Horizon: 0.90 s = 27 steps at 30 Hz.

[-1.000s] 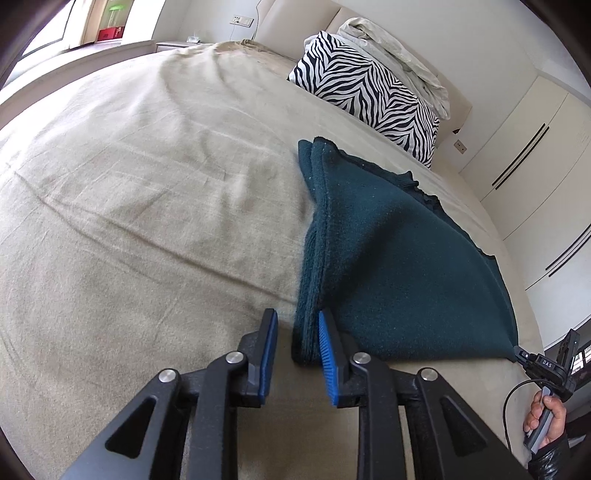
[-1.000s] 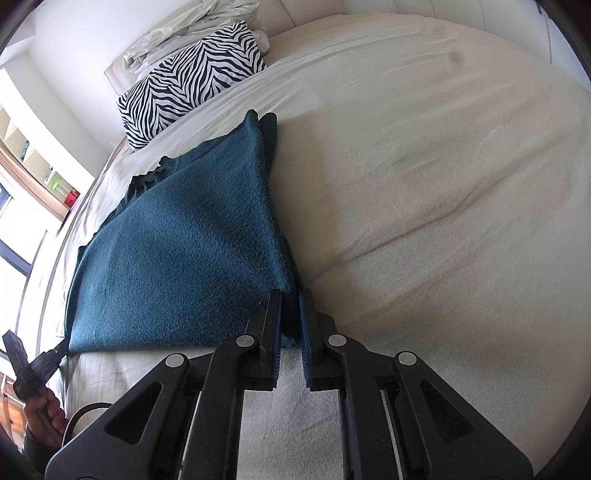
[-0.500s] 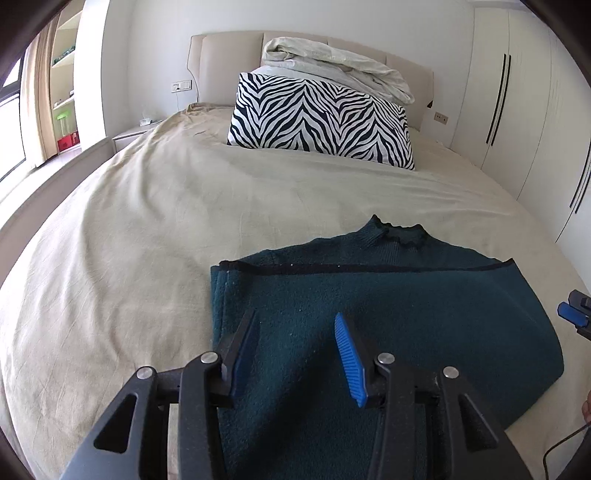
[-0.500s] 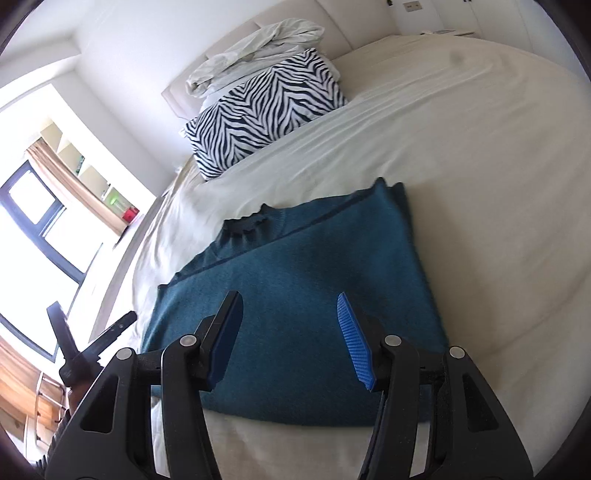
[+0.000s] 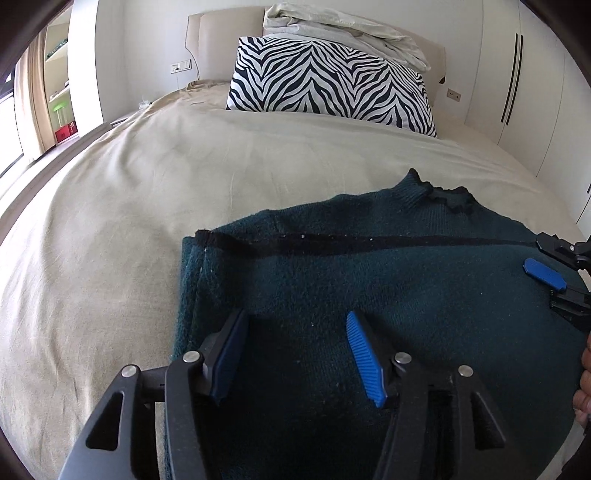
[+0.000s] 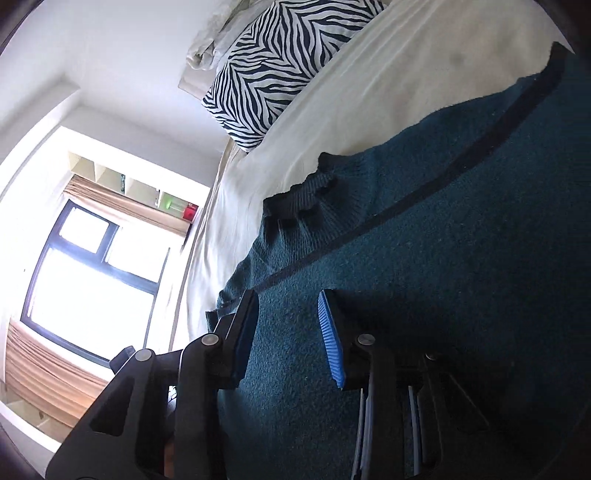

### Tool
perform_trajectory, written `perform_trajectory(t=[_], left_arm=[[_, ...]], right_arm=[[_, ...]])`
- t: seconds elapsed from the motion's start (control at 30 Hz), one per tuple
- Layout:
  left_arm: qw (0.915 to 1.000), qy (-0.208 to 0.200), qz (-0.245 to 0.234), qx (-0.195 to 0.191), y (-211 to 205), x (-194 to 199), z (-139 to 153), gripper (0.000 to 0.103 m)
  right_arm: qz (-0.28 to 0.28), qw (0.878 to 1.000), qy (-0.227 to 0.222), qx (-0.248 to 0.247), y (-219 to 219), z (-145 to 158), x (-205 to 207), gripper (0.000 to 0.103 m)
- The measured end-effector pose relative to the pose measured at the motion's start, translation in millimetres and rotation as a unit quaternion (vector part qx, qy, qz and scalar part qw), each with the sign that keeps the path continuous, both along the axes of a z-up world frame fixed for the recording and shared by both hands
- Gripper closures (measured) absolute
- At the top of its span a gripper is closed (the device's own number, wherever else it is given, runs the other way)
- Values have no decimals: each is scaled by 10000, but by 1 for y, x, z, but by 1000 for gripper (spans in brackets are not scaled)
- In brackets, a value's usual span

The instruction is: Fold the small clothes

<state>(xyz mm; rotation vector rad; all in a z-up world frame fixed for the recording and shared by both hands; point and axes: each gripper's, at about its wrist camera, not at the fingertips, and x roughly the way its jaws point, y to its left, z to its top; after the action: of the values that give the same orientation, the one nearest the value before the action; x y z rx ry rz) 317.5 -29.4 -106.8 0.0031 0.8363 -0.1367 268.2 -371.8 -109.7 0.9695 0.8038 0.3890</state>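
Dark teal knit fabric fills the lower half of the left wrist view: one folded dark teal knitted sweater (image 5: 388,280) is laid flat on the beige bed cover (image 5: 129,229), its ribbed collar pointed toward the headboard and a dark seam line seen running across it. The left gripper (image 5: 295,350) is held low over the near part of the sweater with its two blue-padded fingers spread apart and nothing between them. At the right edge, part of the right gripper (image 5: 554,280) is seen above the sweater's right side, one blue pad visible. One zebra-striped black and white pillow (image 5: 332,85) is propped at the head of the bed, and one crumpled white duvet (image 5: 343,31) is piled on top of it against the padded beige headboard (image 5: 221,40). White wardrobe doors (image 5: 517,85) are seen to the right. Nothing is placed between the left gripper and the sweater.

In the right wrist view, tilted sideways, the same sweater (image 6: 443,258) is spread under the right gripper (image 6: 288,332), whose two fingers are likewise held apart and empty above the fabric. The collar is seen just beyond the left finger. The bed cover (image 6: 369,92), the zebra pillow (image 6: 280,62) and one bright window (image 6: 85,269) with tan curtains are visible beyond.
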Motion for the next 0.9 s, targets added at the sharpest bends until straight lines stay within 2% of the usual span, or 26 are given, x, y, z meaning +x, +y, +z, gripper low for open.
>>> perform_trajectory(t=[0.1,0.17,0.2,0.23,0.3,0.33,0.37,0.47,0.57,0.6,0.63,0.73,0.83,0.9], left_arm=[[10000,-20,0,-20,0,-1,0,43],[10000,-24,-2,-20,0,-2,-1,43],[10000,-25,-4,-18,0,-2,-1,43],[10000,-28,-3,-21,0,-2,-2,43],[10000,-30,-3,-30,1,-2,-2,43],[10000,-31,-2,-31,0,-2,-2,43],[10000,-38,1,-24,0,-2,-2,43],[10000,-61,11,8,-1,-3,-2,43],[10000,-64,10,4,-1,-3,-2,43],[10000,-65,10,6,-1,-3,-2,43],[10000,-66,9,5,-1,-3,-2,43],[10000,-71,7,-9,-1,-3,-2,43],[10000,-78,1,-37,1,-4,-3,43],[9999,-91,0,-44,1,-5,-3,43]], right_arm=[[-652,9976,67,-241,-43,2,-15,72],[-1070,9942,94,0,-75,-2,-26,73],[-1321,9911,164,-33,-87,-1,-31,75],[-1533,9878,205,-158,-97,3,-36,77],[-2008,9760,469,-703,-108,16,-48,73],[-2176,9710,565,-809,-110,21,-54,73],[-2216,9715,497,-678,-118,25,-63,70],[-1617,9860,93,-398,-89,47,-77,70],[-480,9977,-149,-454,-16,66,-82,68],[-114,9990,-157,-413,16,65,-81,64],[221,9991,-163,-338,42,63,-83,56],[1204,9924,-29,-237,111,44,-87,56],[1398,9881,346,-545,130,15,-91,58],[1206,9920,330,-164,109,3,-98,72]])
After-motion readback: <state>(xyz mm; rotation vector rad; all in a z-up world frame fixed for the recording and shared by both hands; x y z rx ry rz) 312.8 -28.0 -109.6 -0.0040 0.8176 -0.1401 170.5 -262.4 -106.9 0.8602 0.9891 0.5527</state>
